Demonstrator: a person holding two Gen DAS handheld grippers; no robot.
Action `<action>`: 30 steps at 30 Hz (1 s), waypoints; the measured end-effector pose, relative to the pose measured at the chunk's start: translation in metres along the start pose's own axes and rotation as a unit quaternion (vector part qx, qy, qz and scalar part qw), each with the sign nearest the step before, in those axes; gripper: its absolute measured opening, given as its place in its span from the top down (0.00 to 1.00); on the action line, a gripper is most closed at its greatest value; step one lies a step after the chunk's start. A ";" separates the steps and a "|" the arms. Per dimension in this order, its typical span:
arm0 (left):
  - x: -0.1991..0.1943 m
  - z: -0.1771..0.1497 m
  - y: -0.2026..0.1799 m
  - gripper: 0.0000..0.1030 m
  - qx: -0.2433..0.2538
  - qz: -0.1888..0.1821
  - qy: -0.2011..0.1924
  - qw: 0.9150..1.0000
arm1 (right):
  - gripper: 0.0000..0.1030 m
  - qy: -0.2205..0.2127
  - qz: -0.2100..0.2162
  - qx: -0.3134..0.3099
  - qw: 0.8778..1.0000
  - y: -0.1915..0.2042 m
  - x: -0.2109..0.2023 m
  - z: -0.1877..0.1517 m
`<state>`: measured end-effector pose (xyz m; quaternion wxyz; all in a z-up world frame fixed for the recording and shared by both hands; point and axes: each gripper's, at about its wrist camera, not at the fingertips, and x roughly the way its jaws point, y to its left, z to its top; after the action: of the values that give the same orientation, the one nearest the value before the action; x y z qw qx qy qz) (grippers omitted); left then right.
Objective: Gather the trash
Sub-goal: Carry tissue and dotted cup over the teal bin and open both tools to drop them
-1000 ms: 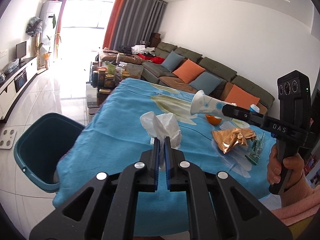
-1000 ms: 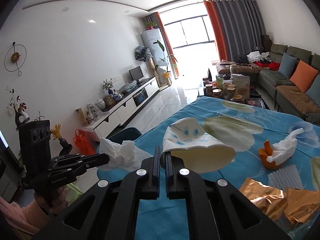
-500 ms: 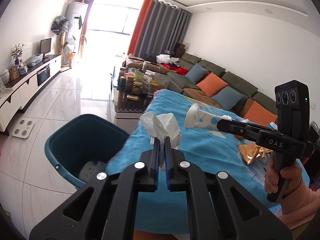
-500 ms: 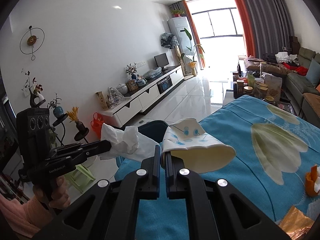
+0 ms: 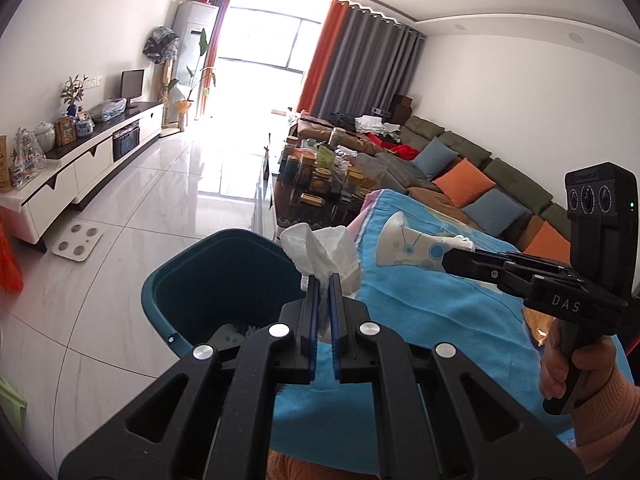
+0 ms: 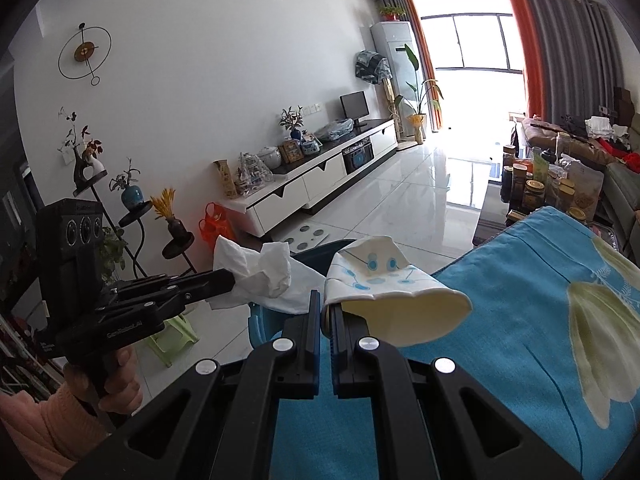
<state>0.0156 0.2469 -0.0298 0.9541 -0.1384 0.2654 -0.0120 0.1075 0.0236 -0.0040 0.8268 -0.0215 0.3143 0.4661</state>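
Note:
My left gripper [image 5: 324, 280] is shut on a crumpled white tissue [image 5: 320, 252] and holds it over the right rim of the teal trash bin [image 5: 192, 280] that stands on the floor beside the table. My right gripper [image 6: 326, 300] is shut on a crushed white paper cup with blue dots [image 6: 384, 288], held above the table's left edge. In the left wrist view the right gripper [image 5: 448, 258] and its cup [image 5: 412, 246] are to the right of the tissue. In the right wrist view the left gripper [image 6: 228, 280] and its tissue [image 6: 260, 276] hang over the bin [image 6: 264, 320].
The table has a blue flowered cloth [image 5: 440, 312]; a gold wrapper [image 5: 538, 324] lies near its right side. A low table with jars [image 5: 320, 184], a sofa [image 5: 460, 172], a white TV cabinet [image 5: 80, 164], a floor scale [image 5: 78, 242] and a green stool [image 6: 172, 332] surround the bin.
Both grippers have swung left from over the table toward the bin, each still holding its item. The tissue is now above the bin's rim.

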 end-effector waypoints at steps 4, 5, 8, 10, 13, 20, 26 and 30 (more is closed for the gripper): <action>0.006 0.000 0.012 0.95 -0.012 0.012 0.008 1.000 | 0.97 0.013 0.002 -0.012 1.000 0.009 0.015 0.003; 0.008 -0.001 0.013 0.95 -0.015 0.014 0.010 1.000 | 0.97 0.017 0.003 -0.014 1.000 0.009 0.020 0.004; 0.014 -0.004 0.023 0.95 -0.026 0.022 0.017 0.999 | 0.97 0.027 0.004 -0.019 0.999 0.010 0.030 0.006; 0.017 -0.005 0.027 0.95 -0.032 0.025 0.021 0.999 | 0.97 0.035 0.004 -0.021 0.999 0.011 0.037 0.007; 0.021 -0.006 0.032 0.95 -0.036 0.028 0.028 0.999 | 0.97 0.044 0.004 -0.023 0.999 0.010 0.048 0.009; 0.031 -0.008 0.040 0.95 -0.046 0.038 0.039 0.997 | 0.97 0.068 0.006 -0.034 0.997 0.016 0.073 0.011; 0.041 -0.009 0.046 0.95 -0.055 0.045 0.051 0.996 | 0.97 0.088 0.004 -0.037 0.995 0.017 0.097 0.015; 0.048 -0.009 0.053 0.95 -0.063 0.046 0.061 0.995 | 0.97 0.103 0.004 -0.038 0.994 0.016 0.113 0.018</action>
<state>0.0494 0.2908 -0.0762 0.9250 -0.1850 0.3294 0.0406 0.1449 0.1239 -0.0464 0.7867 -0.1003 0.3800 0.4760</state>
